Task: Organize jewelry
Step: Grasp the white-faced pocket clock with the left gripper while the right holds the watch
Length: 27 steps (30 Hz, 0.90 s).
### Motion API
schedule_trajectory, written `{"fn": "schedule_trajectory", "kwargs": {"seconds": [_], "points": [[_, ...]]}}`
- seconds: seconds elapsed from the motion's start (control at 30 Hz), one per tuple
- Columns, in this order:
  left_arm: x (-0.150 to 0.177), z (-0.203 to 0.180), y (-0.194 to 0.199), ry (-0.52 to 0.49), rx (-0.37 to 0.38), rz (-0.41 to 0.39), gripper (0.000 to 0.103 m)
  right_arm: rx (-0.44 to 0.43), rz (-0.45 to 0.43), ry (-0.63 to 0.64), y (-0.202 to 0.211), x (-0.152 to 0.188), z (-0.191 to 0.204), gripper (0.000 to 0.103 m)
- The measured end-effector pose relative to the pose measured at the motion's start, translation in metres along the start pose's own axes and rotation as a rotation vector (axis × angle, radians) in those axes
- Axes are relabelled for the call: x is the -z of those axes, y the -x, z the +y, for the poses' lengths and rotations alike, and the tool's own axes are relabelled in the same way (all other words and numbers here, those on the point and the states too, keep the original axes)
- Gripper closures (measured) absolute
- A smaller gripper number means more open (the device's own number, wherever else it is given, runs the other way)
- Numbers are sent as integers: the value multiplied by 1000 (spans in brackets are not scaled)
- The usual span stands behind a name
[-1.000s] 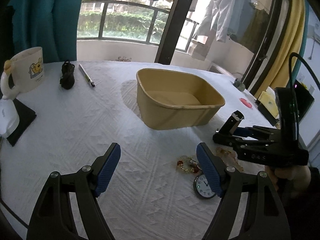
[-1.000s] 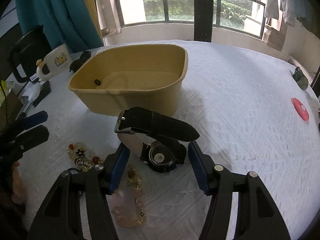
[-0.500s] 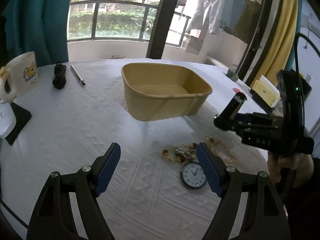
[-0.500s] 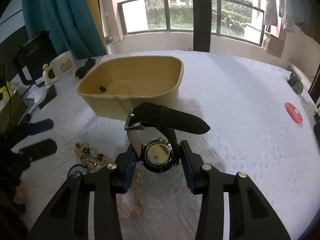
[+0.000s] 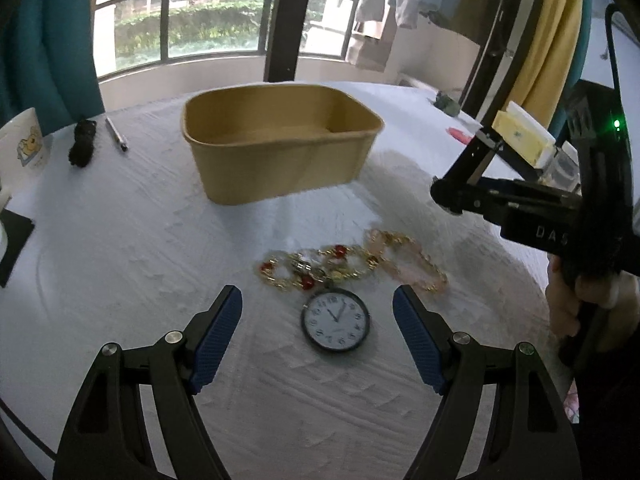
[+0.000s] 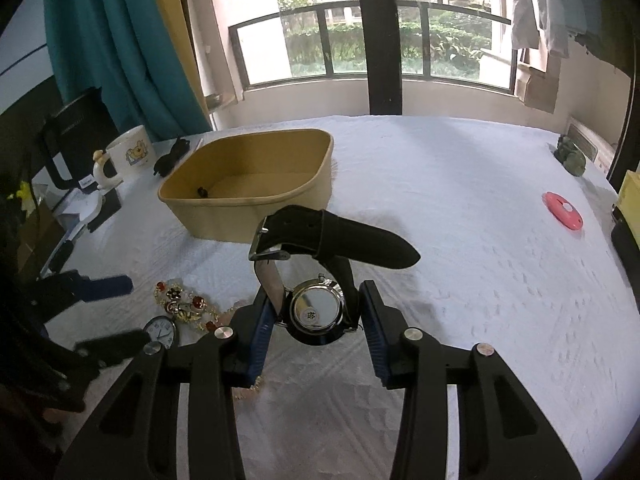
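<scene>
My right gripper (image 6: 317, 320) is shut on a black-strapped wristwatch (image 6: 316, 312) and holds it above the white cloth, short of the tan bin (image 6: 248, 184). The bin holds one small dark piece (image 6: 202, 191). My left gripper (image 5: 318, 332) is open and empty, low over a strapless white watch face (image 5: 336, 325). Just beyond it lie a gold bracelet with red beads (image 5: 312, 270) and a pink bead bracelet (image 5: 412, 264). The bin (image 5: 280, 140) stands farther back. In the left wrist view the right gripper (image 5: 500, 196) shows at the right.
A Pooh mug (image 6: 130, 156), a black coiled cord (image 5: 83, 148) and a pen (image 5: 116, 134) lie at the far left. A pink disc (image 6: 562, 211) and a green figurine (image 6: 572, 156) sit at the right. A black pad (image 5: 12, 240) lies at the left edge.
My right gripper closed on the wristwatch and lifted it off the cloth. My left gripper moved right and closer over the watch face and bracelets, staying open.
</scene>
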State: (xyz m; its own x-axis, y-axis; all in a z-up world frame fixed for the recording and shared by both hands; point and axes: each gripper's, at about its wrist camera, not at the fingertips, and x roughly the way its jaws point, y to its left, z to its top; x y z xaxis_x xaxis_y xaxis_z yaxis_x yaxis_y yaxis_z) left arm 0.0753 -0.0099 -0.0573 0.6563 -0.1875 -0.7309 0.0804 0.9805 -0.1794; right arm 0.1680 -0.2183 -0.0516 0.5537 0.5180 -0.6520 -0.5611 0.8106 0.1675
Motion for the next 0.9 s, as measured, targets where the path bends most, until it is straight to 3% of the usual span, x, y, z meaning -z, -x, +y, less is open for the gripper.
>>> {"fn": "schedule_trajectory", "kwargs": {"seconds": [0.17, 0.37, 0.43, 0.9], "points": [[3, -7, -6, -22, -20, 28, 25, -10, -5, -13, 4, 3, -8, 61], [5, -16, -12, -75, -76, 53, 45, -18, -13, -33, 6, 6, -17, 61], [4, -17, -12, -88, -84, 51, 59, -21, -14, -36, 6, 6, -19, 61], [9, -24, -1, -110, -60, 29, 61, -24, -26, -24, 13, 8, -16, 61]]}}
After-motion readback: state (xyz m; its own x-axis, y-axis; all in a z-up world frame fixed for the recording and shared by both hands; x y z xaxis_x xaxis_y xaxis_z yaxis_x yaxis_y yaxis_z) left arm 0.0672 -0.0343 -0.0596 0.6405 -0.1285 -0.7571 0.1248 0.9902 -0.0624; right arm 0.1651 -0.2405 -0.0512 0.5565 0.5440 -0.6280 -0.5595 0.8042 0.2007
